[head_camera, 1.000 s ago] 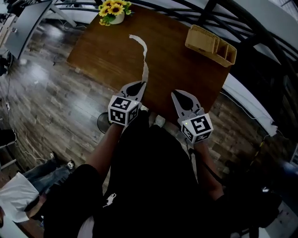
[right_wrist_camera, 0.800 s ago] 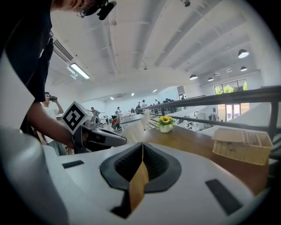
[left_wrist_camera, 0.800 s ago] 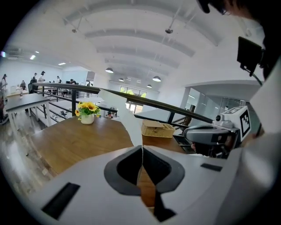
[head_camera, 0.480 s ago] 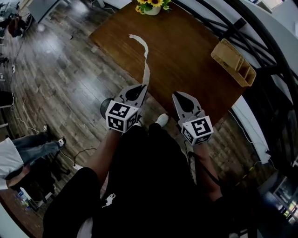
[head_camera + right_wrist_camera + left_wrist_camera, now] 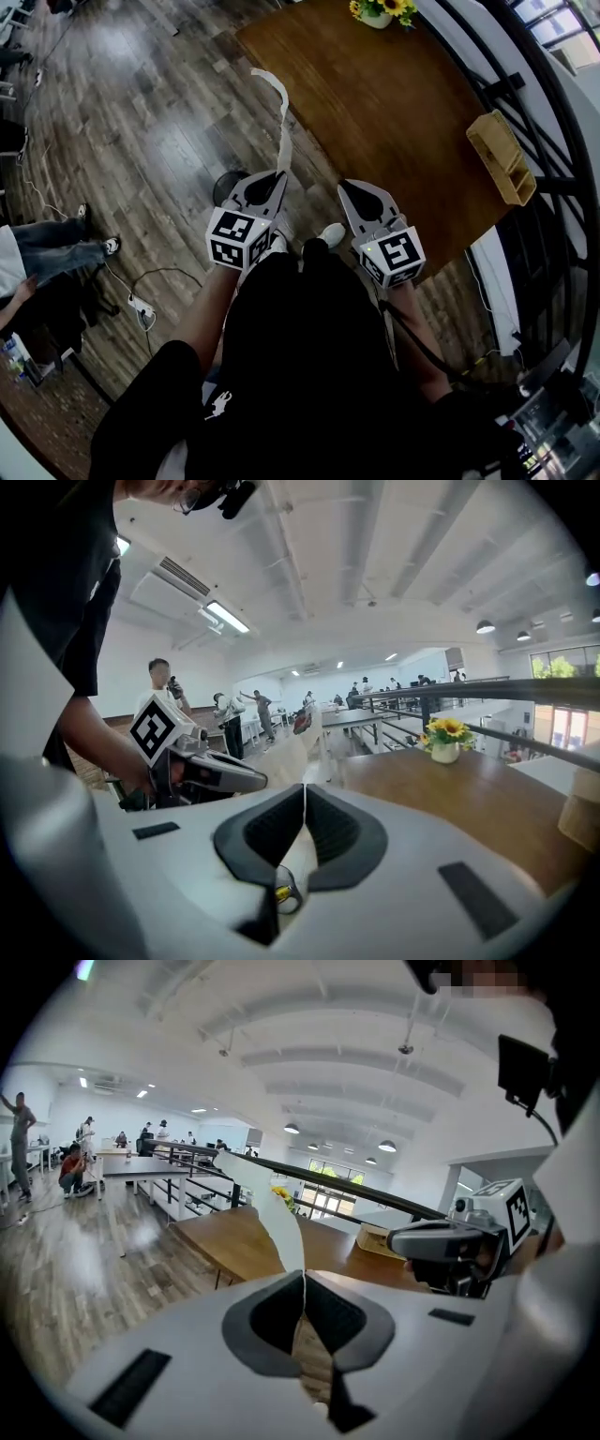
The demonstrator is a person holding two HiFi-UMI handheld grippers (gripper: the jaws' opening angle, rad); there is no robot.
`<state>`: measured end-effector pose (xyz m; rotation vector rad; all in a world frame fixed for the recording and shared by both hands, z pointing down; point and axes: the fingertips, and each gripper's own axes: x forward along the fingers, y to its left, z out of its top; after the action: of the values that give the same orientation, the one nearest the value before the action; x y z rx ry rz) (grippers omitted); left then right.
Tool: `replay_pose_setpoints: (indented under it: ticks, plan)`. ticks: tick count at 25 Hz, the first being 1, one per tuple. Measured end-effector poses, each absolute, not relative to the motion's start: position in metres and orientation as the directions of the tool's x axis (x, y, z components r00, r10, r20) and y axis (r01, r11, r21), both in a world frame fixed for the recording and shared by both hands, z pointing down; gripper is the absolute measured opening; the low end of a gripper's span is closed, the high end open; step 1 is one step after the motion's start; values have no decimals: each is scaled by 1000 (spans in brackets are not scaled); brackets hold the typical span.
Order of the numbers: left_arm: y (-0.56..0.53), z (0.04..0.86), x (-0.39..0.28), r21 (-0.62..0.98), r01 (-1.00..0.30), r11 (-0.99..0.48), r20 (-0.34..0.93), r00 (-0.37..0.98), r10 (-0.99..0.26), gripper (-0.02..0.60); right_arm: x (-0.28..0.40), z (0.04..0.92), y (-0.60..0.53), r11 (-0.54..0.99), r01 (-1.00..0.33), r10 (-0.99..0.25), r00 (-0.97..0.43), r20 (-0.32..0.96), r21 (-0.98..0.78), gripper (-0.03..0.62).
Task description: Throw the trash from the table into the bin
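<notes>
Paper is clear of the table (image 5: 375, 103) now: the long white paper strip (image 5: 281, 112), which a second ago stood up over the brown tabletop, rises over bare wood floor, because the person has swung away from the table, and in the head view the table, its flower pot (image 5: 380, 9) and the basket (image 5: 506, 155) have slid off toward the upper right. The left gripper (image 5: 278, 172) stays clenched on the strip's lower end, jaws pressed together with the paper pinched between them in the left gripper view (image 5: 281, 1227). The right gripper (image 5: 349, 186) travels alongside, near the left but apart from it, its jaws closed tip to tip with nothing between them. A dark round bin (image 5: 228, 184) on the floor, earlier down by the table edge, now shows just beside the left gripper's tip, partly hidden behind it. The pickup looks finished and the carry nearly so; what remains, as I judge it, is bringing the pinched end over the bin's mouth and letting go, minding that the tall strip may flop outside the rim
</notes>
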<state>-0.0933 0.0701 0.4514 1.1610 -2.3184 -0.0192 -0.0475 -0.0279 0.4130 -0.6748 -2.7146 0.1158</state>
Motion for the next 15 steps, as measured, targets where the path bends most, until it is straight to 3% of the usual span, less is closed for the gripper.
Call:
replay_pose_setpoints:
  ticks: [15]
  plan:
    - [263,512,-80,277,-568,775,518,-590,-619,15,-61,450,143,775,603,621,-671,406,-188,14]
